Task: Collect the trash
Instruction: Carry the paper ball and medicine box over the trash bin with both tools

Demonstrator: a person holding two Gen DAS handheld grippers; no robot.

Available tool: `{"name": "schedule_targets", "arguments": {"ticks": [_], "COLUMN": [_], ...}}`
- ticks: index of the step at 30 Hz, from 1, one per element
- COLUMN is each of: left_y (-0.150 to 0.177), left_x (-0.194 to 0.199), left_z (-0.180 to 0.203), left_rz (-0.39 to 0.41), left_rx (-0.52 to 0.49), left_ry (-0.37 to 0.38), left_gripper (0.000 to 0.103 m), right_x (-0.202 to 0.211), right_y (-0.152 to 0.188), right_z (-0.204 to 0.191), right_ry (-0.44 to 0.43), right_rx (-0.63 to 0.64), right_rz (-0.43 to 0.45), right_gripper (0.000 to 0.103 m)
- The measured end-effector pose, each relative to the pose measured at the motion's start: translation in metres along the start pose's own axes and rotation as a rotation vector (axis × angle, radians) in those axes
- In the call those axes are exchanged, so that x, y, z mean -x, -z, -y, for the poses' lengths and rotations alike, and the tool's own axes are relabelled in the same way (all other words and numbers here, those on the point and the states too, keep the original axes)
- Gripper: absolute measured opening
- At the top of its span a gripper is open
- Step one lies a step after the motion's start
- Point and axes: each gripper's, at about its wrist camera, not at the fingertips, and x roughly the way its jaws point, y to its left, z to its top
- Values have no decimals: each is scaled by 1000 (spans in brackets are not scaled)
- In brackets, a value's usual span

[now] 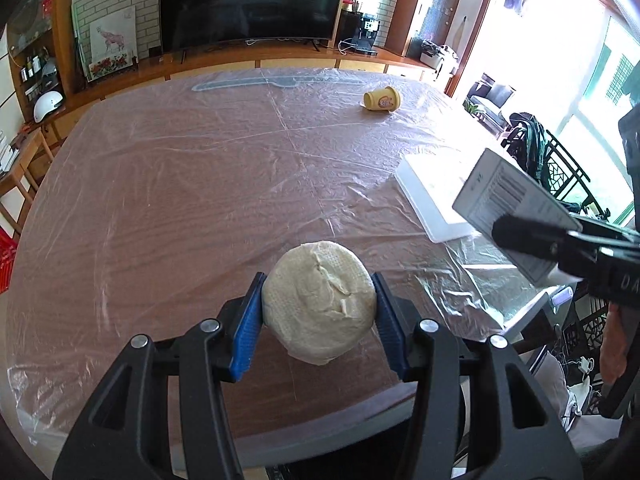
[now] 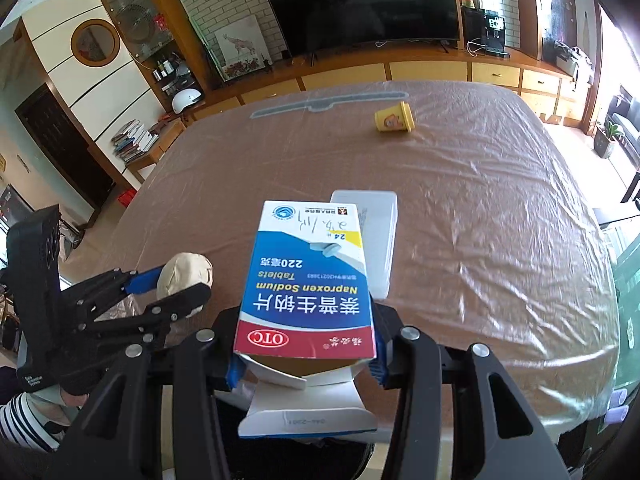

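My left gripper (image 1: 319,308) is shut on a crumpled beige paper ball (image 1: 320,304) and holds it above the near edge of the table; both also show in the right wrist view (image 2: 184,276). My right gripper (image 2: 306,360) is shut on a blue and white medicine box (image 2: 308,280) with its end flap open, held over the table's near right side. The box also shows in the left wrist view (image 1: 508,208). A yellow paper cup (image 1: 381,99) lies on its side at the far side of the table, seen too in the right wrist view (image 2: 394,118).
The wooden table (image 1: 180,200) is covered with clear plastic film. A flat white tray (image 1: 432,196) lies at the right, just beyond the medicine box (image 2: 380,232). A TV cabinet stands behind the table, chairs and clutter to the right.
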Motion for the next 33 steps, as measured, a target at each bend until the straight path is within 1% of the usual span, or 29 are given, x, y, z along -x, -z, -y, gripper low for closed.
{"name": "schedule_targets", "arguments": {"ticks": [5,14,28,33], "left_y": [10,23,55,68], "left_x": [9,23,41,45], "left_z": [1,9,31,36], "left_rz": [7,18,-6,-26], "left_rx": [10,-4,-52,-70], "left_ry": [6,11,20,26], "left_gripper": [52,52,52,52], "right_x": [8,22,37,39], "right_y": [11,23,65,80], "right_z": [-5,-10,-15,-18], "right_ry": [-16,-30,-70,-78], "right_rx": [0,36,81,97], "right_rz": [6,3,-45,-73], "right_gripper": [45,45,45,45]}}
